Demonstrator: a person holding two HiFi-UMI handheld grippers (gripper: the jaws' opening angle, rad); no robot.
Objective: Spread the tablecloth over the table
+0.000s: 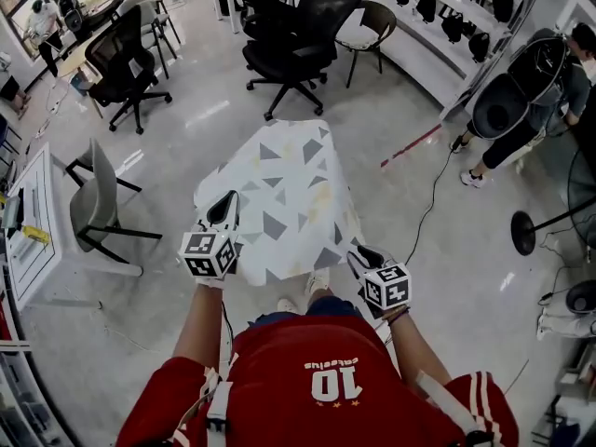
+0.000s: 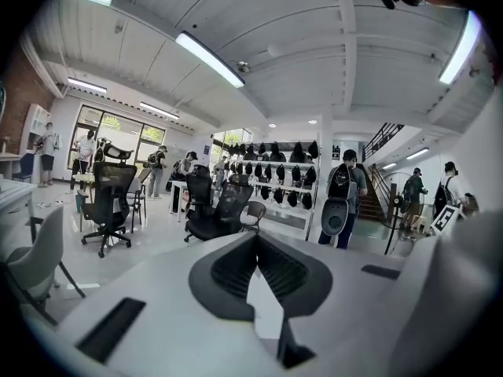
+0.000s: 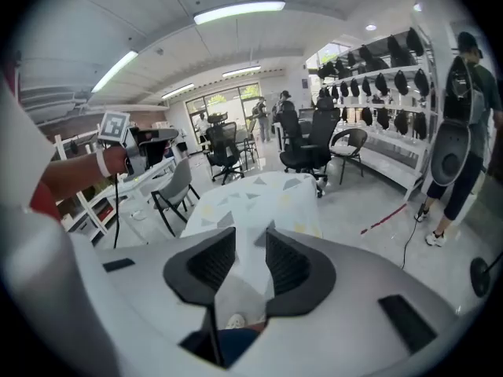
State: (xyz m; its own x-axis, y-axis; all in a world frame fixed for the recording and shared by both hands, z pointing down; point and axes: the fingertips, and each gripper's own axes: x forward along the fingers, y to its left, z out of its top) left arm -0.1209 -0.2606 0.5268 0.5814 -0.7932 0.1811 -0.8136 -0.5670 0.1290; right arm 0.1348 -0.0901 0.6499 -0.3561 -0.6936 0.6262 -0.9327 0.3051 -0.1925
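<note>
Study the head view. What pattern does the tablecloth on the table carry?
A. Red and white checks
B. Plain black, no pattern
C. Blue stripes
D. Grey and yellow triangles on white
D: the tablecloth is white with scattered grey and pale yellow triangles, as the head view and the right gripper view both show.

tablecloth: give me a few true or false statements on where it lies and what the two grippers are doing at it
1. The tablecloth bears grey and yellow triangles. True.
2. It lies heaped on the floor. False: it is spread over the table, which it hides.
3. The left gripper stands wide open. False: its jaws are shut on the cloth's edge.
4. The right gripper is at the cloth's near corner on the person's right. True.
5. Black office chairs stand beyond the cloth's far end. True.
</note>
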